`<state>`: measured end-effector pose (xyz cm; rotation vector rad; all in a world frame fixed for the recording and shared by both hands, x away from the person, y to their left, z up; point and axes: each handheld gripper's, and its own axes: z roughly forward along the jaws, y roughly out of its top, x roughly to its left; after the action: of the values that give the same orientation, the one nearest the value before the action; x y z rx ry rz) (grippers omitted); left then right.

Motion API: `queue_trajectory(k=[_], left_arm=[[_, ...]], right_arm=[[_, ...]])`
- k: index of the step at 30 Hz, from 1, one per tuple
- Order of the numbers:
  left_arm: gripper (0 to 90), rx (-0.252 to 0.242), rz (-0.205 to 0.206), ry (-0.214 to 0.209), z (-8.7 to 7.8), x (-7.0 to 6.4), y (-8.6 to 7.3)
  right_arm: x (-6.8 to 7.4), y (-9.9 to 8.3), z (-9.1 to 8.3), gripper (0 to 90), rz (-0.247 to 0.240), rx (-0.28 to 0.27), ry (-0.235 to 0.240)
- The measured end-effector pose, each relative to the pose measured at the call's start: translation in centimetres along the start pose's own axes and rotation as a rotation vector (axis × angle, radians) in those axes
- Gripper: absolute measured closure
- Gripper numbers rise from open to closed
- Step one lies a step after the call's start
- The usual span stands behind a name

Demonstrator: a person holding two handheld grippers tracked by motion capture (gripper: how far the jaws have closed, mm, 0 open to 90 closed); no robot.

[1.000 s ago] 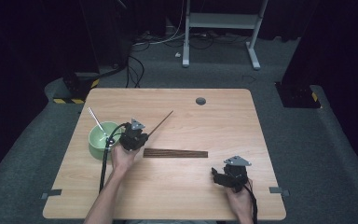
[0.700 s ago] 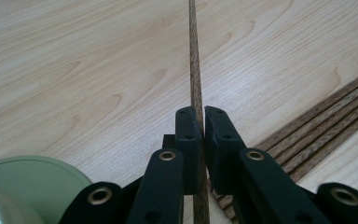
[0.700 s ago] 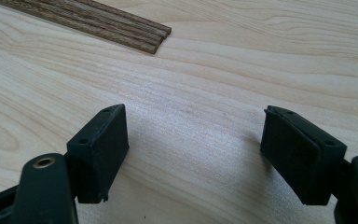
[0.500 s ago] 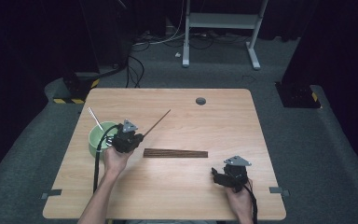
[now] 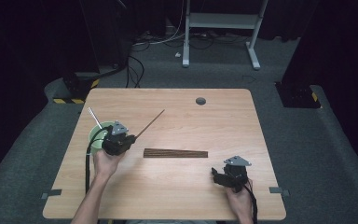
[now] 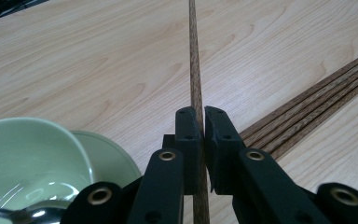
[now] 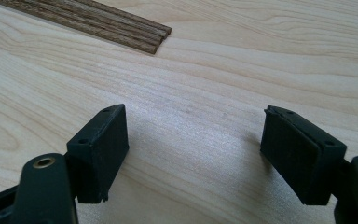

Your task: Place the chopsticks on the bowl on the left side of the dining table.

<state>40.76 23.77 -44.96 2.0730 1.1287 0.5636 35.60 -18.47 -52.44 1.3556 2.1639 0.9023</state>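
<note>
The left gripper (image 5: pixel 129 138) hangs over the near left part of the wooden table (image 5: pixel 177 186), right beside the green bowl (image 5: pixel 97 134). Its jaws are pressed together on a single dark wooden stick (image 5: pixel 149 124), which runs from between them up and away from the bowl toward the far side of the table. In the left gripper view the stick (image 6: pixel 196 84) passes straight between the closed jaws of the left gripper (image 6: pixel 201 122), with the bowl (image 6: pixel 32 154) low on the left side and a shiny metal utensil (image 6: pixel 23 215) lying inside it. In the high view that utensil (image 5: pixel 93 117) leans out over the bowl's far rim.

A bundle of matching sticks (image 5: pixel 175 153) lies flat on the table, on the other side of the left gripper from the bowl, near it but apart.

The right gripper (image 5: pixel 219 176) sits well away from the bowl, past the bundle, at the near right part of the table. Its jaws stand wide apart with nothing between them but bare wood (image 7: pixel 193 140); the end of the bundle (image 7: pixel 121 28) lies beyond them.
</note>
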Motion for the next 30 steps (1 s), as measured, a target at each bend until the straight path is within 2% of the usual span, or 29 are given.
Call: queue_trajectory(k=[10,30], left_arm=[[84.0,-0.009,-0.010,0.010,-1.5,1.0,-0.7],[83.9,-0.016,-0.045,0.037,-3.1,2.7,-2.1]], right_arm=[[0.0,0.0,0.0,22.6,0.000,0.000,0.000],[0.0,0.0,0.0,22.5,0.000,0.000,0.000]])
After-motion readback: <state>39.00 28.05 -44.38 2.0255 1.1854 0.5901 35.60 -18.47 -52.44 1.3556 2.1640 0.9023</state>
